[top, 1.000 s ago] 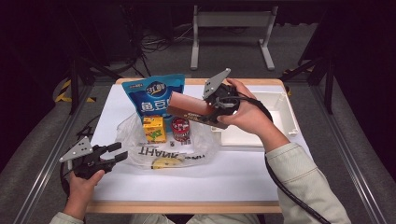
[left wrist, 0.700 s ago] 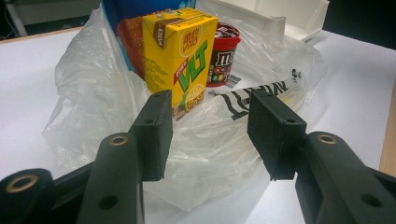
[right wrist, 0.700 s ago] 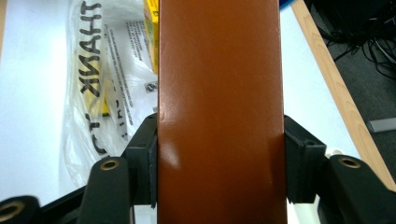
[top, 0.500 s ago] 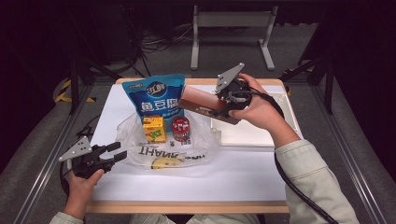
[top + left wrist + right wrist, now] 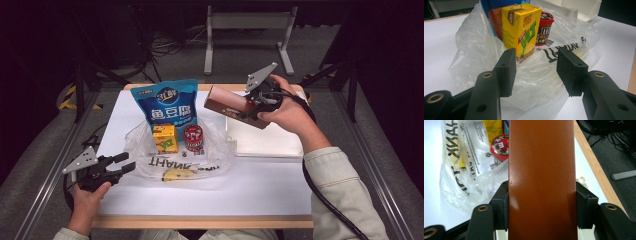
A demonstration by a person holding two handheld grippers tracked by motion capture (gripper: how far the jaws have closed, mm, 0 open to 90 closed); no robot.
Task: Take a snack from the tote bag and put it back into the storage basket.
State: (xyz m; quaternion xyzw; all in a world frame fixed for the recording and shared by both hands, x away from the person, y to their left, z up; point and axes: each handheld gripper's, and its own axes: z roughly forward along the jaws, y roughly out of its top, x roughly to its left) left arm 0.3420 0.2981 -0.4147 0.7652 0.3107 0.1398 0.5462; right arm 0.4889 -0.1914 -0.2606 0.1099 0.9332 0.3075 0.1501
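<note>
- Far left: the left gripper (image 5: 116, 163) hangs low over the worktop (image 5: 260, 185) with its jaws apart and nothing between them, pointed at the thin plastic bag (image 5: 150, 145). That bag looks floppy and slippery, so I'd pinch a bunched fold near its edge, not a flat patch.
- In the bag's mouth stand a yellow juice carton (image 5: 522, 27) and a small red candy tub (image 5: 544, 27), just beside each other, with a blue snack pouch (image 5: 167, 105) upright behind. The carton probably dents if squeezed hard.
- Right: the right gripper (image 5: 541, 205) is clamped on the brown box (image 5: 235, 106), held up off the worktop, above the white tray (image 5: 265, 142).
- The box looks stiff, light-ish and glossy, so it could slide. Gripping across its narrow sides near the middle seems right.
</note>
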